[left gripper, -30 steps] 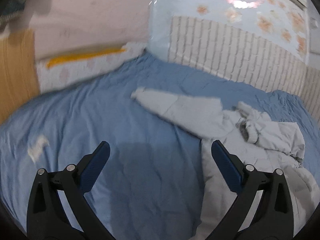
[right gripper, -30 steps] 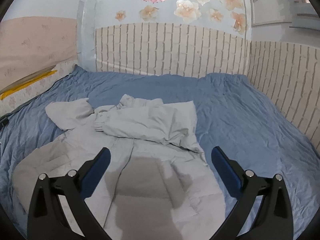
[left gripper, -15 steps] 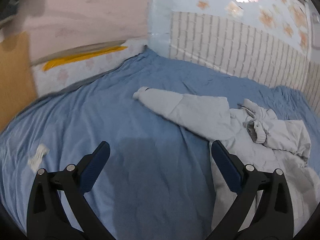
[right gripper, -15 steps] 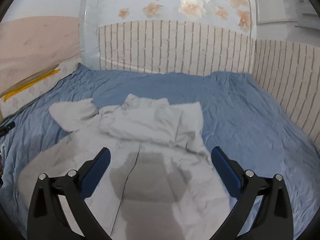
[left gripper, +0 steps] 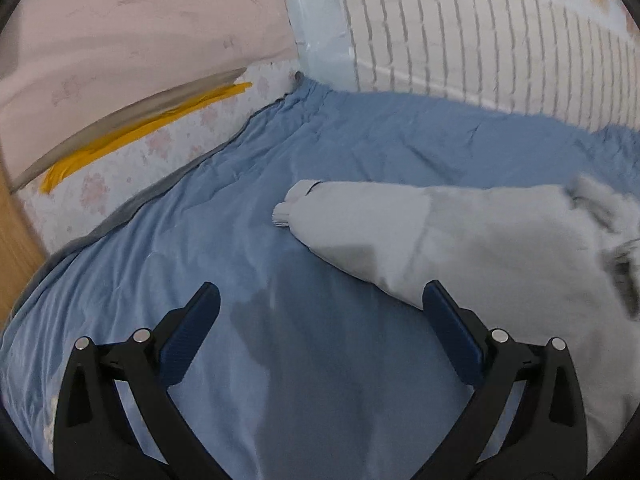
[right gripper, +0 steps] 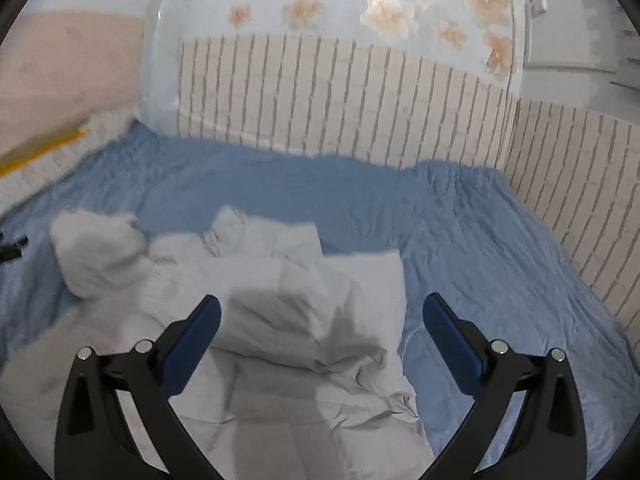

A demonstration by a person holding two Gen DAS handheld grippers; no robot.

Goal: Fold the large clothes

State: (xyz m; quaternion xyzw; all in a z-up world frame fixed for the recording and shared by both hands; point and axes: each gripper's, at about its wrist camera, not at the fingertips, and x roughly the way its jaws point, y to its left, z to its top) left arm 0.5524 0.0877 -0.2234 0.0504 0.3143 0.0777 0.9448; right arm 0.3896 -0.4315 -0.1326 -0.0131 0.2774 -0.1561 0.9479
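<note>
Both tongs, left (left gripper: 320,304) and right (right gripper: 320,312), gape wide over the grey coat (right gripper: 280,320) (sleeve outstretched); bare blue bed (left gripper: 360,140) all around, brick-patterned wall (right gripper: 360,100) behind

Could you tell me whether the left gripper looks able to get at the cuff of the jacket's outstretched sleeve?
Probably yes: the left gripper is open, and only bare blue sheet lies between it and the cuff.
</note>
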